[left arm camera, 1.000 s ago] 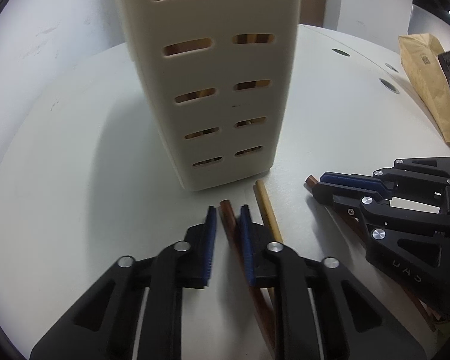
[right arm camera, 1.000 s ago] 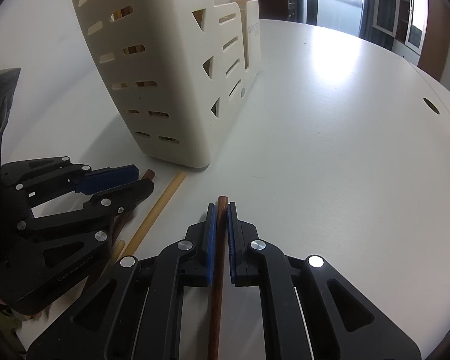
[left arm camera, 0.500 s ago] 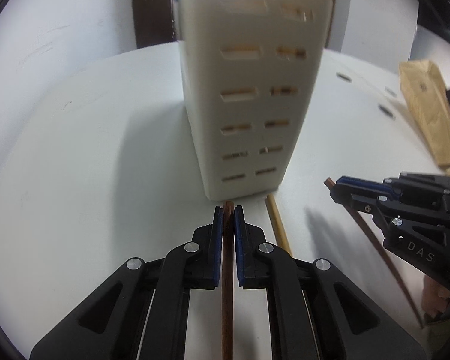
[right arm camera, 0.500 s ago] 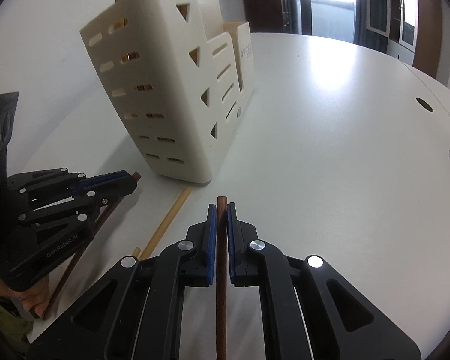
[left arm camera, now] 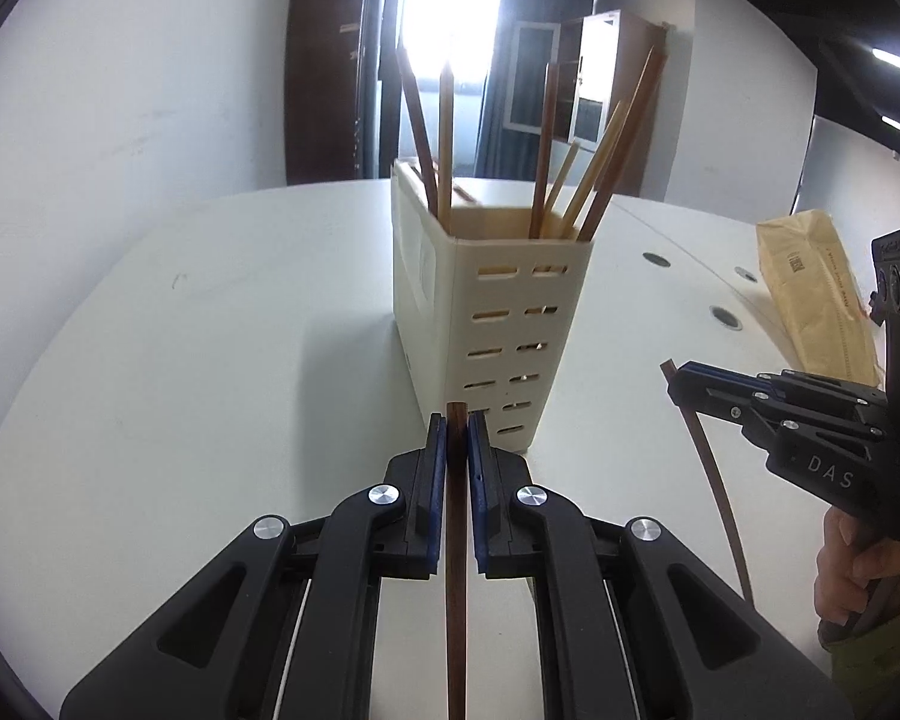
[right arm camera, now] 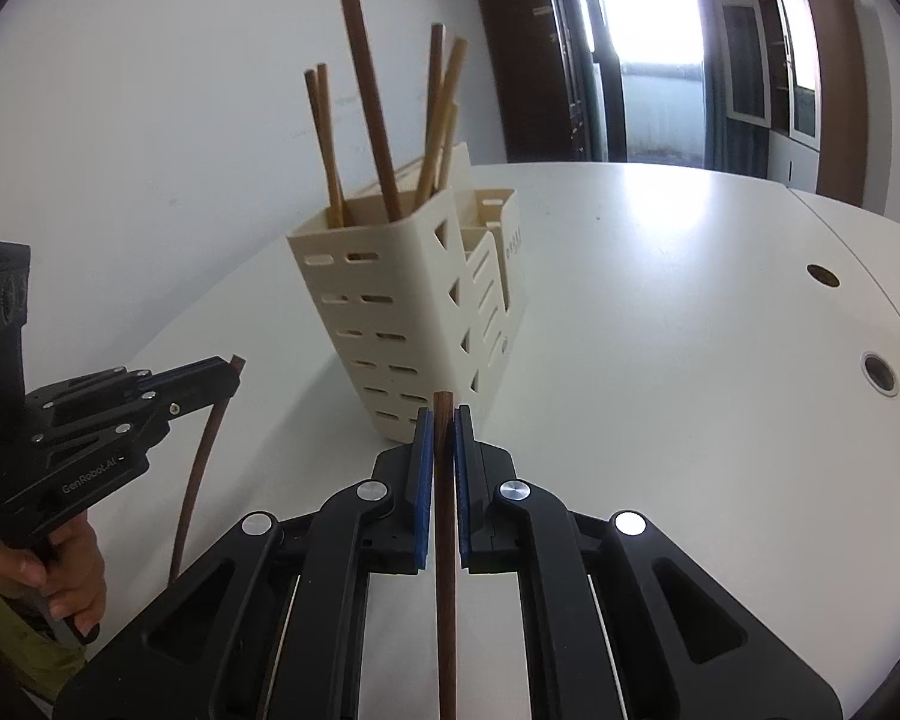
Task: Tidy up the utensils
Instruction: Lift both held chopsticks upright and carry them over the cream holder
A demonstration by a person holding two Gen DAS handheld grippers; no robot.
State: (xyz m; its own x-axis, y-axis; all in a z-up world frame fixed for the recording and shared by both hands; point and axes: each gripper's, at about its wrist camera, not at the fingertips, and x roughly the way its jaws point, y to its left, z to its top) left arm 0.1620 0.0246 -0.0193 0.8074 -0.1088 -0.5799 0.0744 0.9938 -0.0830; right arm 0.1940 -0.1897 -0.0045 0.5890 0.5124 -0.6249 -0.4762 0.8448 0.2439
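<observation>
A cream slotted utensil holder stands on the white table with several brown and tan chopsticks upright in its tall end compartment. My left gripper is shut on a dark brown chopstick, held above the table in front of the holder. My right gripper is shut on another dark brown chopstick. Each gripper shows in the other's view: the right gripper with its chopstick hanging below, the left gripper with its chopstick.
A brown paper package lies at the table's right side. Round cable holes dot the table near its right edge. A person's hands grip the handles. Cabinets and a bright doorway lie behind.
Both grippers rose from the table with their chopsticks, the left one closing on its stick first. The holder's top and the chopsticks in it came into view. The tan chopstick on the table is out of sight.
</observation>
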